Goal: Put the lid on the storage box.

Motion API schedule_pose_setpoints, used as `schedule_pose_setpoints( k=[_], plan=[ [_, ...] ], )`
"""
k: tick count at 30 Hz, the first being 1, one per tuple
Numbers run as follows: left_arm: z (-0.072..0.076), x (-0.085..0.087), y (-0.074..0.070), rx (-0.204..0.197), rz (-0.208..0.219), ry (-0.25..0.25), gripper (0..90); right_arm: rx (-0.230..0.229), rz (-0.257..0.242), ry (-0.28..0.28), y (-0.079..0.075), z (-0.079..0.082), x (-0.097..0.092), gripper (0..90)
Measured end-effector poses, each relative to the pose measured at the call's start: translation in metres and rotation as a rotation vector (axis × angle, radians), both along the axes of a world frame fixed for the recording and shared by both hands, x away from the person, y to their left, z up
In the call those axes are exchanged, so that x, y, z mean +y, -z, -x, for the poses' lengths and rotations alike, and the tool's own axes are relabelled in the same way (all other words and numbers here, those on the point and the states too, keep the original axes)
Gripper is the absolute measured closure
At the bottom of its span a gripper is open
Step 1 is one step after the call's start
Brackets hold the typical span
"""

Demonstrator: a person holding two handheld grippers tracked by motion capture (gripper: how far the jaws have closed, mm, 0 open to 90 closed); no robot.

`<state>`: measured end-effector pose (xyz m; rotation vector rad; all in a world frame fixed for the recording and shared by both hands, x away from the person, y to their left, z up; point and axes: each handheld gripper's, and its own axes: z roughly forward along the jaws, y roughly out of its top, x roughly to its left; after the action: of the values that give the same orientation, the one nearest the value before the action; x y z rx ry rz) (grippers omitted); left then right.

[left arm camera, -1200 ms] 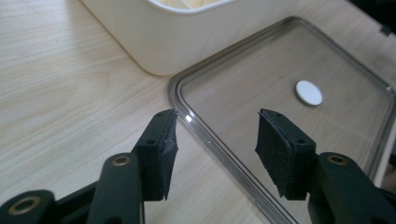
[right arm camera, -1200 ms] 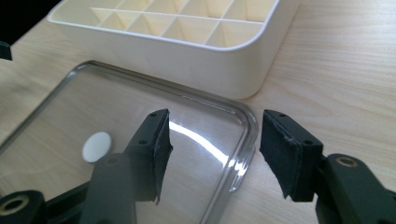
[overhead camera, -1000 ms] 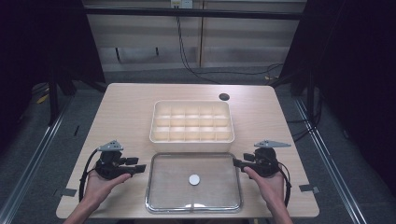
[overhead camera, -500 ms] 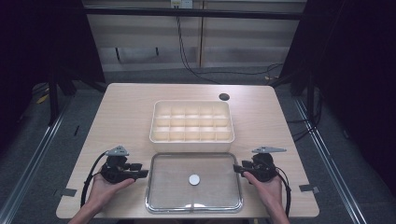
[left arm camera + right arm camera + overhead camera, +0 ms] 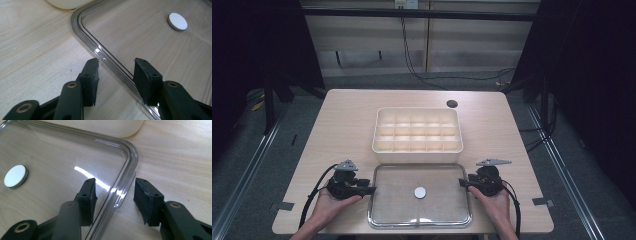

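Clear lid (image 5: 419, 210) lies flat at lower centre of the high view, just below the cream compartment box (image 5: 417, 130). Left gripper (image 5: 371, 190) and right gripper (image 5: 463, 183) straddle its left and right rims; their jaws, having just been closing, stand parted, pads (image 5: 93, 75) clear of the rim.

a glossy clear plastic lid (image 5: 419, 217) lies on the matt light wood table (image 5: 342, 125) beside a smooth cream plastic box (image 5: 417, 146).
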<state>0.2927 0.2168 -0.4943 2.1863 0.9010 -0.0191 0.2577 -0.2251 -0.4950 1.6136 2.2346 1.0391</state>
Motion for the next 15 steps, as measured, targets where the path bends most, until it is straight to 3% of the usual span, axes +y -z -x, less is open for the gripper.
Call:
schedule_pose_setpoints(
  k=[2, 7, 15],
  plan=[
    [0.0001, -0.0004, 0.0001, -0.001, 0.000, 0.002, 57.0, -0.001, -0.001, 0.003, 0.0001, 0.0001, 0.0004, 54.7],
    [0.0013, -0.0054, 0.0006, -0.022, -0.008, 0.010, 59.1, 0.010, -0.080, 0.020, 0.0029, -0.0008, -0.0009, 55.7],
    [0.0010, -0.0052, 0.0005, -0.021, -0.010, 0.008, 60.2, 0.023, -0.142, 0.062, 0.0049, -0.0021, -0.0048, 57.9]
  ],
)
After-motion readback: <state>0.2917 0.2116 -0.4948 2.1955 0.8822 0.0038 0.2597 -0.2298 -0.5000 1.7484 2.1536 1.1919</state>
